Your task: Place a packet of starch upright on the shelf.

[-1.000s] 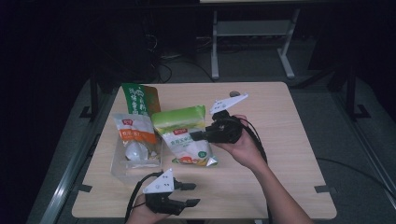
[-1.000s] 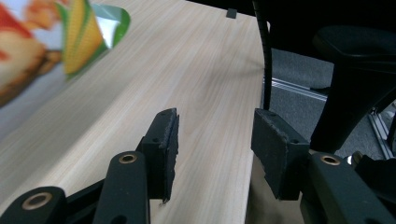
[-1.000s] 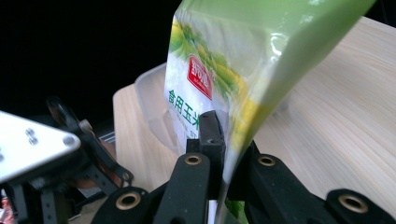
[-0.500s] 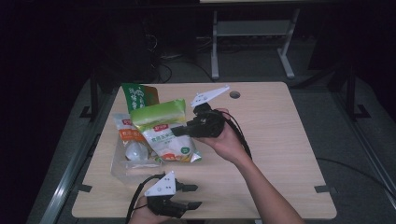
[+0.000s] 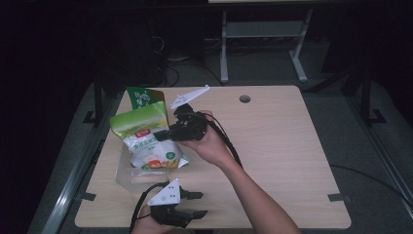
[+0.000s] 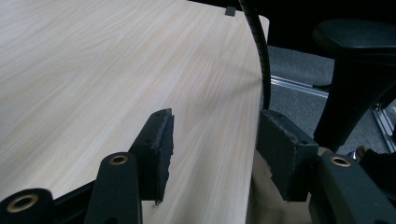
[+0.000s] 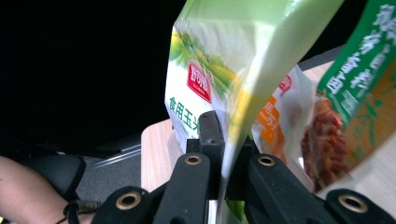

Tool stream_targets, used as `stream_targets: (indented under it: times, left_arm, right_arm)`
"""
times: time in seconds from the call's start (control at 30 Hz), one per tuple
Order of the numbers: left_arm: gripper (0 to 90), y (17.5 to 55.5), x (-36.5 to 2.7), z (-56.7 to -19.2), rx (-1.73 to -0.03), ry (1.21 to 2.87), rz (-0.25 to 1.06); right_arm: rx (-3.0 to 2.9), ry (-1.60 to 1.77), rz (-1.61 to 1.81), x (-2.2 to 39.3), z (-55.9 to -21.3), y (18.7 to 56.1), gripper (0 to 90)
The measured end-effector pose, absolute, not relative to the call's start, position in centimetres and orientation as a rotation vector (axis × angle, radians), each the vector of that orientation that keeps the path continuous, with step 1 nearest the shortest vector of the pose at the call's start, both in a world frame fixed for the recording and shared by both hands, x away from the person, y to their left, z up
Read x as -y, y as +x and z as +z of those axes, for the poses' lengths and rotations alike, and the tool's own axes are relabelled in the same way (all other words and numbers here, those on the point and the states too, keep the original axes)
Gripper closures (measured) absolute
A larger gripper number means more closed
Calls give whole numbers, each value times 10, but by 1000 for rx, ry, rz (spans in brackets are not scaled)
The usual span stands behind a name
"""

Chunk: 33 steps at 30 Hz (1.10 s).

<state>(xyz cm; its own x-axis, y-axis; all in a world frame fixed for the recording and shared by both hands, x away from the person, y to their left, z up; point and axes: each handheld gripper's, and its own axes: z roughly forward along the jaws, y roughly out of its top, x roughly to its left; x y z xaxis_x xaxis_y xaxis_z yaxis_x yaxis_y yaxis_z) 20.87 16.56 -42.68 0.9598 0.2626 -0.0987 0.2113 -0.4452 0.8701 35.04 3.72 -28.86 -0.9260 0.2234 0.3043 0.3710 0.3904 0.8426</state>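
Over the last second the right gripper (image 5: 163,135) carried the light-green pouch (image 5: 141,127) leftward across the table (image 5: 292,161), from near the table's middle to above the clear container (image 5: 124,174) at the left. The pouch, lying low and partly flat earlier, now hangs upright from the clamped jaws, covering the orange-labelled pouch seen in the container before. The dark-green bag (image 5: 143,97), earlier plainly exposed, now shows just its top behind the pouch. The left gripper (image 5: 192,204) jaws have just been opening, nothing between them.
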Motion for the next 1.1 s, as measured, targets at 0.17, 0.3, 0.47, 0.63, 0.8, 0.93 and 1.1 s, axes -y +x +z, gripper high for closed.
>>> stream_targets:
  times: [0.17,0.3,0.47,0.63,0.8,0.93,1.1]
  left_arm:
    - [459,209,-166,-427,-336,2052,63]
    - [459,208,-167,-427,-333,2052,61]
    - [445,208,-167,-427,-337,2041,63]
    - [445,207,-164,-428,-326,2042,62]
    - [445,208,-165,-429,-333,2043,51]
    - [440,207,-166,-429,-328,2051,60]
    - [429,208,-164,-430,-326,2057,65]
  right_arm:
    - [2478,-531,-1554,-51,-293,353,886]
    - [2476,-518,-1526,-71,-301,355,886]
    - [2473,-489,-1490,-89,-309,357,886]
    - [2481,-477,-1443,-103,-319,358,886]
    - [2467,-458,-1430,-116,-330,358,886]
    - [2470,-462,-1401,-124,-337,358,886]
    - [2476,-468,-1376,-128,-346,359,885]
